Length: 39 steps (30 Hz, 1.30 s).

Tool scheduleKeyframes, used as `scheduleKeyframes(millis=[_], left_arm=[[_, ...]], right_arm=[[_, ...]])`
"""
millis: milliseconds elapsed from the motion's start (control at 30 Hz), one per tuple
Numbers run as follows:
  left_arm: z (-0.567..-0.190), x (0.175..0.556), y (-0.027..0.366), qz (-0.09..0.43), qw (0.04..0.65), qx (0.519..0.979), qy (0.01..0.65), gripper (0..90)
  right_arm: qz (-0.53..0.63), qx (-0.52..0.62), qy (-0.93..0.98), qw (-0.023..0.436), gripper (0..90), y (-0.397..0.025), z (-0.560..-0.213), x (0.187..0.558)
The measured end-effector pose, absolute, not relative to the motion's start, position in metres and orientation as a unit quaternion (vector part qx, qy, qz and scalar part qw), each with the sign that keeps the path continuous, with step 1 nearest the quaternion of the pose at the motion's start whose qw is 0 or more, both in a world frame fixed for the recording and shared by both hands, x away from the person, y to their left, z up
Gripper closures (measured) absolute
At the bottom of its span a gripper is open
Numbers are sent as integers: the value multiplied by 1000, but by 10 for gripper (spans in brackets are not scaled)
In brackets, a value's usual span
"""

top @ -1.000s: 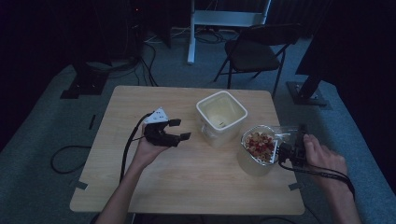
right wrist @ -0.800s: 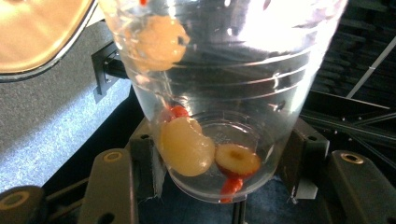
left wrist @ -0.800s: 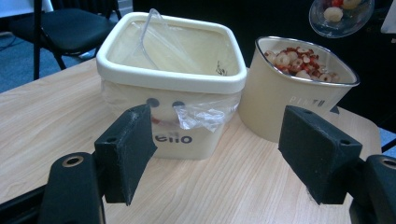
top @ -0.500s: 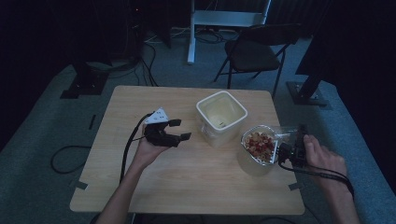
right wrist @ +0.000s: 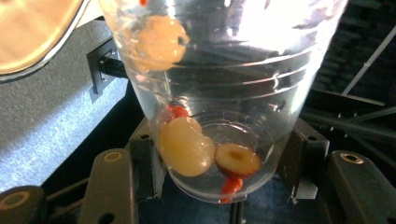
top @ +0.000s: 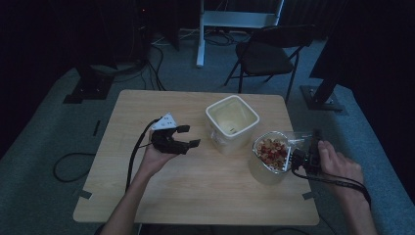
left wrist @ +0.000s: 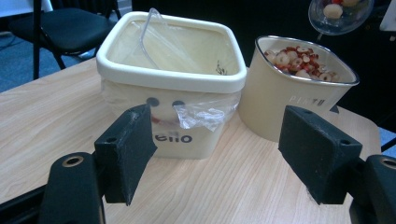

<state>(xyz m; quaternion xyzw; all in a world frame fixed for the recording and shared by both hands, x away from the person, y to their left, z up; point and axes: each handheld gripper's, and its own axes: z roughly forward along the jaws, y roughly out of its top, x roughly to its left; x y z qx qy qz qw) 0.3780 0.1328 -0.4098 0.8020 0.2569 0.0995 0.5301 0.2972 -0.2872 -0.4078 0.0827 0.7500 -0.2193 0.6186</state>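
A dim room with grey carpet surrounds a light wooden table (top: 195, 196), with a black folding chair (top: 266, 54) standing beyond its far edge. The clear plastic cup (right wrist: 219, 93) is clamped between the jaws of the right gripper (top: 306, 155), which squeeze its lower walls from both sides; the cup is tipped toward the round cream container (top: 269, 159), and inside it a pale round piece, a sliced brown piece and small red bits cling to its base. That round container stands near the table's right edge, filled with red and pale pieces, and the cup hangs just beside its rim. The right hand (top: 337, 164) comes in from the lower right, past the table's right edge, wrist strapped. Just left of the round container, close beside it, stands the square cream tub (left wrist: 173, 79), lined with clear plastic film, toward the table's far side. The left gripper (top: 178, 142) hovers left of the tub, its jaws spread wide with nothing between them, pointed at the tub. The left forearm reaches up from the near edge. Bare wood lies open across the table's near half and left side.
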Motion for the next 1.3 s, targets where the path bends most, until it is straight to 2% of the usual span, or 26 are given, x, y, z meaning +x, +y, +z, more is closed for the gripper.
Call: scheduleKeyframes(millis=[533,833,1233,1300], left_arm=[[-411,379,130,97,528,804,256,270],[-412,380,130,96,530,802,257,270],[-412,380,131,97,530,802,259,270],[-412,380,131,97,530,802,259,270]], right_arm=[[-211,95,755,613,427,-291,-408,294],[-169,119,767,608,426,-288,-408,295],[-11,218,790,573,425,-287,-388,306],[49,249,796,549,425,-287,-383,311]])
